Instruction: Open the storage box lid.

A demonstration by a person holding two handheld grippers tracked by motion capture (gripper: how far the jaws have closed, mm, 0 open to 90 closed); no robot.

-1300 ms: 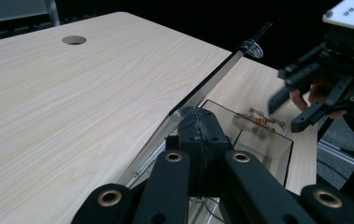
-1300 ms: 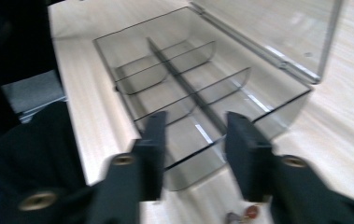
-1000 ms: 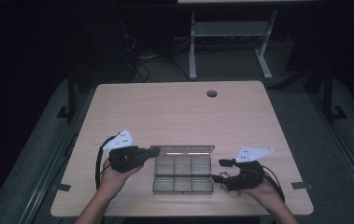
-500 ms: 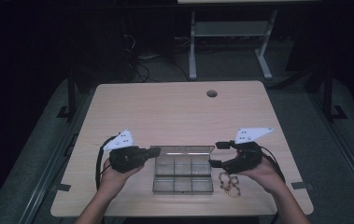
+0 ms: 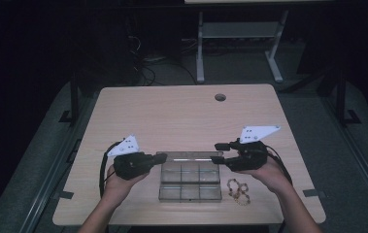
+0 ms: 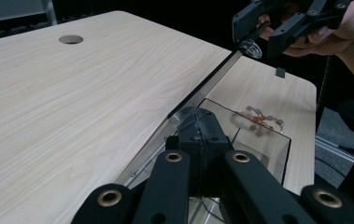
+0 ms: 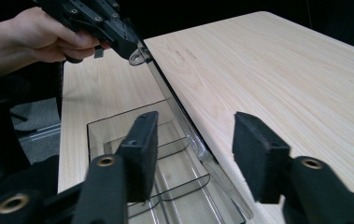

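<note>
In the high view, the clear compartment box [image 5: 190, 180] lay near the front edge of the table [image 5: 181, 116], its raised lid [image 5: 186, 157] clamped at one end by the left gripper [image 5: 158, 159], while the right gripper [image 5: 219, 152] hovered at the other end and a beaded bracelet [image 5: 238, 190] lay just beside the box. In the left gripper view, the left gripper [image 6: 198, 135] had its jaws pressed together on the lid's edge [image 6: 202, 88], with the bracelet [image 6: 261, 119] beyond the box. In the right gripper view, the right gripper [image 7: 195, 149] had been closing, its jaws apart with nothing pressed between them, above the box [image 7: 132, 135] and lid [image 7: 184, 126].
</note>
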